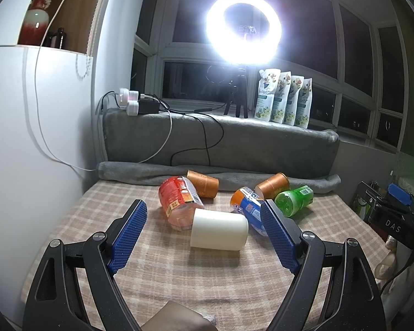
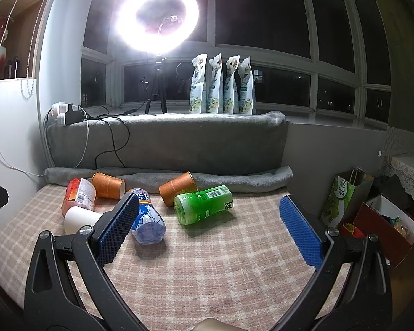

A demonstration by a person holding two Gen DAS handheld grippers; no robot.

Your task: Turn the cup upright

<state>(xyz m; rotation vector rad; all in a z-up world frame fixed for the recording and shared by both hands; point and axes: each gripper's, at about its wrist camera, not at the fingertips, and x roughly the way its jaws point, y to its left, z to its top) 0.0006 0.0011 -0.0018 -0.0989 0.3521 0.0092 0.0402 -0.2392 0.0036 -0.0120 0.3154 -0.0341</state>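
Observation:
A white cup [image 1: 219,230] lies on its side on the checked cloth [image 1: 179,275], just ahead of my left gripper [image 1: 204,207], which is open with the cup beyond its blue pads and nothing held. Two orange paper cups [image 1: 202,183] [image 1: 273,184] lie tipped over farther back. In the right wrist view the white cup [image 2: 78,218] sits at the left, partly hidden by a finger, and the orange cups [image 2: 107,184] [image 2: 178,187] lie behind. My right gripper [image 2: 208,200] is open and empty, hovering before a green bottle [image 2: 204,204].
Red [image 1: 176,195], blue [image 1: 248,207] and green [image 1: 294,200] bottles lie among the cups. A rolled grey blanket [image 1: 262,176] bounds the back. Ring light [image 1: 244,29], pouches [image 1: 285,98] and power strip [image 1: 132,100] stand on the sill. A green bag [image 2: 342,201] and boxes [image 2: 386,229] sit right.

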